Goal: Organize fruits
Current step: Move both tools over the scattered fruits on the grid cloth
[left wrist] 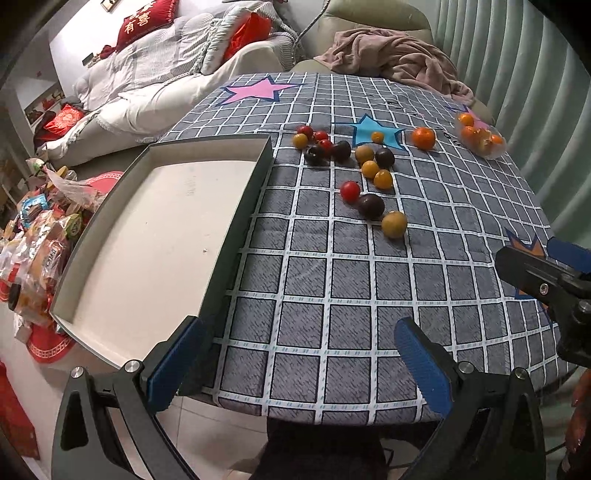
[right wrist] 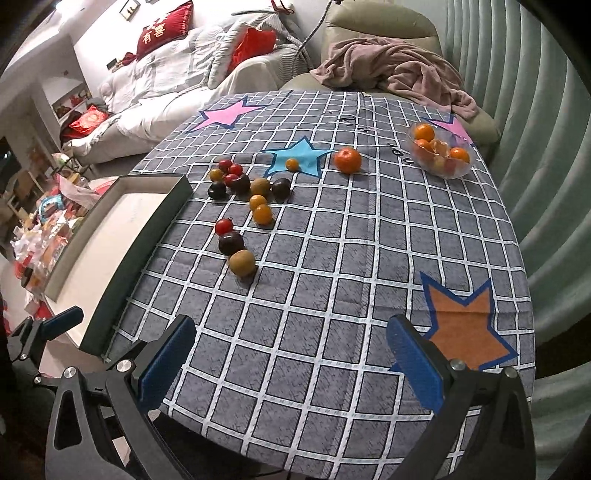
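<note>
Several small fruits lie loose on the checked tablecloth (right wrist: 332,258): red tomatoes (right wrist: 224,226), dark plums (right wrist: 231,243), yellow-brown fruits (right wrist: 242,263) and a tangerine (right wrist: 347,160). They also show in the left wrist view, with a yellow fruit (left wrist: 394,223) nearest. A clear bowl (right wrist: 439,155) holds more oranges. A shallow empty box lid (left wrist: 155,236) lies at the table's left. My left gripper (left wrist: 299,365) is open and empty over the near table edge. My right gripper (right wrist: 291,365) is open and empty, to its right.
A sofa with red cushions (right wrist: 166,26) and an armchair with a pink blanket (right wrist: 391,66) stand behind the table. A heap of snack packets (left wrist: 40,240) lies left of the box. A pleated green curtain (right wrist: 535,129) runs along the right.
</note>
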Action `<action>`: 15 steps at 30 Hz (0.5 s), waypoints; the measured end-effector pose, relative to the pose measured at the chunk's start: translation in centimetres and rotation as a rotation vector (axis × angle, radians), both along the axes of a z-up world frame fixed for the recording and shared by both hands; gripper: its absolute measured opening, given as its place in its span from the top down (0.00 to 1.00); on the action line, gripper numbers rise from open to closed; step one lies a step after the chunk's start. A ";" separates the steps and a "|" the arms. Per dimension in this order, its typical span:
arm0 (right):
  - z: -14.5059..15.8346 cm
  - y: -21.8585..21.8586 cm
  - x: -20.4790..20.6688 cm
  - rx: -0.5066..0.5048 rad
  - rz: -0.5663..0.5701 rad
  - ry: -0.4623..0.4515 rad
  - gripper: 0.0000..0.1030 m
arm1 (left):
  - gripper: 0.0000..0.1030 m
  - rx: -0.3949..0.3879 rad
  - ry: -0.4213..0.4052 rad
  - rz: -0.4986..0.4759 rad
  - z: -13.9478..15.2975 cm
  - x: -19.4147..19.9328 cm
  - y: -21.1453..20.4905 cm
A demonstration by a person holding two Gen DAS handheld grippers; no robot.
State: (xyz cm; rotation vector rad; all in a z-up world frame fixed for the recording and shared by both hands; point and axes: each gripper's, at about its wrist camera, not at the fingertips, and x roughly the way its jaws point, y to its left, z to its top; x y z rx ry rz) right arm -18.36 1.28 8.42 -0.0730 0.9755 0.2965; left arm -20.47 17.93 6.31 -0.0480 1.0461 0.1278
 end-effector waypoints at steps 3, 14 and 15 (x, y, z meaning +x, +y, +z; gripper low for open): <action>-0.1 0.1 0.0 0.001 0.003 0.002 0.00 | 0.00 0.003 0.000 0.001 0.0 0.0 -0.1; -0.3 0.3 0.2 0.001 0.007 0.008 0.00 | 0.00 0.007 0.018 0.007 -0.7 0.2 -0.1; -0.4 0.4 0.3 0.001 0.007 0.009 0.00 | 0.00 0.007 0.019 0.007 -0.7 0.2 -0.2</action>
